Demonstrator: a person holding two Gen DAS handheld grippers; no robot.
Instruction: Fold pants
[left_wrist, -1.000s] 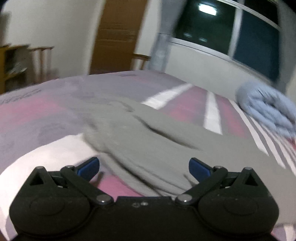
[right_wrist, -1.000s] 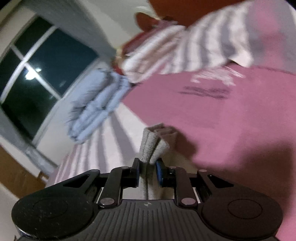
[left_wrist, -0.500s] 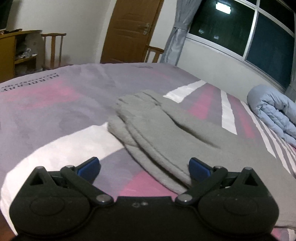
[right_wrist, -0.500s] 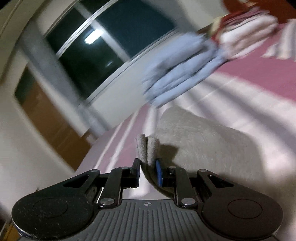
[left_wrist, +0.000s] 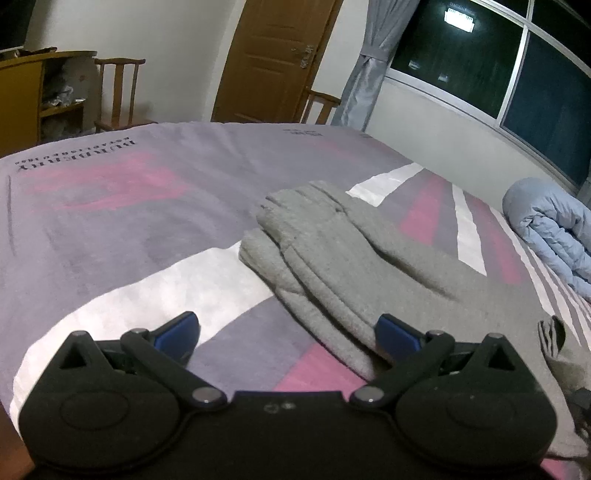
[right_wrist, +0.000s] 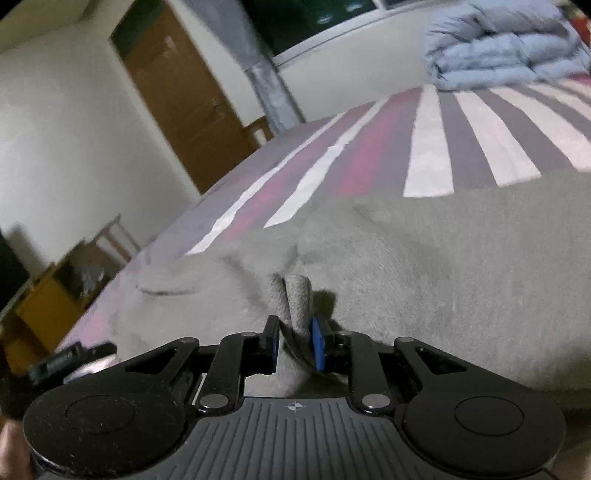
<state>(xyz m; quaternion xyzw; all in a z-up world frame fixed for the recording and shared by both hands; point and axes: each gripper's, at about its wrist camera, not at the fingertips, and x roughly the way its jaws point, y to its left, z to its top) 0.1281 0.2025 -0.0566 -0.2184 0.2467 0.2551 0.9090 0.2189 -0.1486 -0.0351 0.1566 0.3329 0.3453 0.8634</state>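
Observation:
Grey fleece pants (left_wrist: 354, 266) lie on the striped bed, their folded layers stacked from the middle toward the right in the left wrist view. My left gripper (left_wrist: 288, 334) hovers low at the near edge of the pants, jaws wide open, nothing between them. In the right wrist view my right gripper (right_wrist: 295, 341) is shut on a doubled fold of the same grey pants (right_wrist: 424, 280), which sticks up between the blue pads (right_wrist: 317, 343). The rest of the fabric spreads ahead and to the right over the bed.
The bed cover (left_wrist: 110, 206) has purple, pink and white stripes. A rolled light-blue duvet (left_wrist: 550, 229) lies at the far right by the window. Beyond the bed are a wooden door (left_wrist: 269, 59), chairs (left_wrist: 118, 96) and a cabinet (left_wrist: 22, 99).
My right gripper has swung far across the bed with the pinched fold, from facing the pillows to facing the door. The pants in the left view have settled into a folded stack.

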